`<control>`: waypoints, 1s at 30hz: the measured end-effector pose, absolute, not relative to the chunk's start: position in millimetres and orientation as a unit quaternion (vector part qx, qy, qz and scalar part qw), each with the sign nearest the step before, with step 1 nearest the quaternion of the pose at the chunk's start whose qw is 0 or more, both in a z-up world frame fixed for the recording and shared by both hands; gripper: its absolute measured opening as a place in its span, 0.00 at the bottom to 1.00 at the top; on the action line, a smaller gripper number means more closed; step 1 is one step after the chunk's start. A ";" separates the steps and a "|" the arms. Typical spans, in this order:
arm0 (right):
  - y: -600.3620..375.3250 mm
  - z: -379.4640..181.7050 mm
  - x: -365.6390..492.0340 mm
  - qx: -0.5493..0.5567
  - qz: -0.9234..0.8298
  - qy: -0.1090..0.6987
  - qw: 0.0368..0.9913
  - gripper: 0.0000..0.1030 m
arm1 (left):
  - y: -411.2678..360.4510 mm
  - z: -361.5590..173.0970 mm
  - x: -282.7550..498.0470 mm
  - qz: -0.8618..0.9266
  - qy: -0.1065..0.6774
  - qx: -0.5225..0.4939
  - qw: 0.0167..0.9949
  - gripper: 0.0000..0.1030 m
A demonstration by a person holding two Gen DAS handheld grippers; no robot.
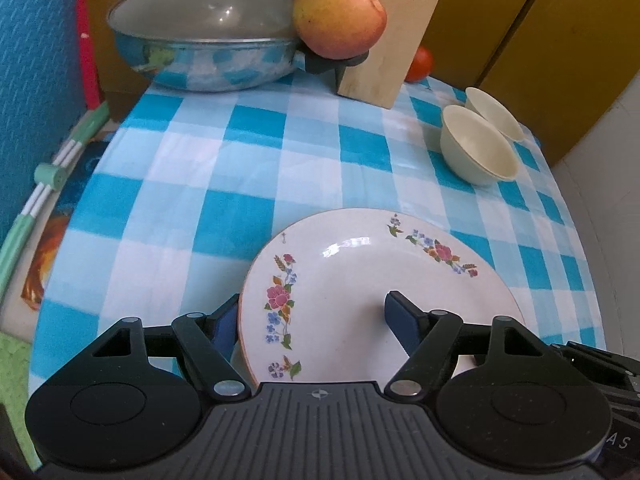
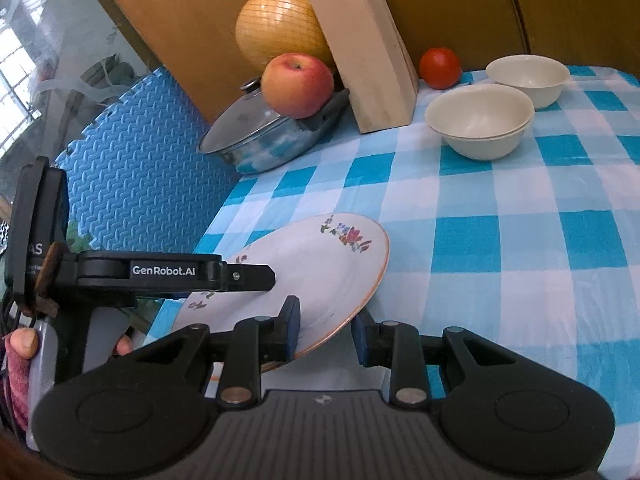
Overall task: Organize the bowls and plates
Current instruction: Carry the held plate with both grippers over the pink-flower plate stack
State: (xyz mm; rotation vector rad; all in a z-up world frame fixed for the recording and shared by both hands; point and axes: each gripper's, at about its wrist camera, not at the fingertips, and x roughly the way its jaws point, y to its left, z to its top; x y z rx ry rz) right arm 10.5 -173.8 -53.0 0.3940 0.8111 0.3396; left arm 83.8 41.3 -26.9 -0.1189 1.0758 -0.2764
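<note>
Left wrist view: left gripper [image 1: 312,322] jaws spread around floral plate [image 1: 372,300], rim between the pads, grip not closed. Right wrist view: right gripper [image 2: 326,330] also straddling plate rim at 6 o'clock, jaws apart, plate tilted off checked tablecloth [image 2: 500,240]. Bowls [image 2: 480,120] at 1 o'clock, front one looking like two nested, third just behind. Likely midway: bowls partly stacked, plate not yet placed. Readable text: "GenRobot.AI" on left gripper.

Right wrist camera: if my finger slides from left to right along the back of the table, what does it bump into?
Pot → apple → wooden knife block → tomato → stacked bowls → single bowl.
</note>
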 end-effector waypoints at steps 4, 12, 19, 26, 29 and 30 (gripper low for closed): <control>-167.6 -56.3 -4.8 0.187 0.171 0.395 0.883 0.27 | 41.0 -27.3 67.7 -0.120 0.503 -0.030 0.856 0.79; -160.5 -64.7 -21.0 0.165 0.174 0.408 0.881 0.27 | 33.0 -28.3 54.1 -0.113 0.490 0.020 0.864 0.78; -157.5 -64.5 -28.0 0.161 0.180 0.425 0.873 0.31 | 34.8 -26.5 50.1 -0.114 0.488 0.020 0.865 0.77; -153.2 -57.9 -42.2 0.122 0.168 0.437 0.875 0.33 | 36.3 -24.9 51.4 -0.110 0.486 0.014 0.867 0.77; -155.4 -56.4 -46.2 0.094 0.154 0.433 0.883 0.34 | 36.4 -23.6 51.6 -0.110 0.485 0.011 0.867 0.77; -157.1 -55.0 -47.0 0.090 0.151 0.431 0.885 0.34 | 36.1 -23.1 51.6 -0.109 0.485 0.010 0.868 0.77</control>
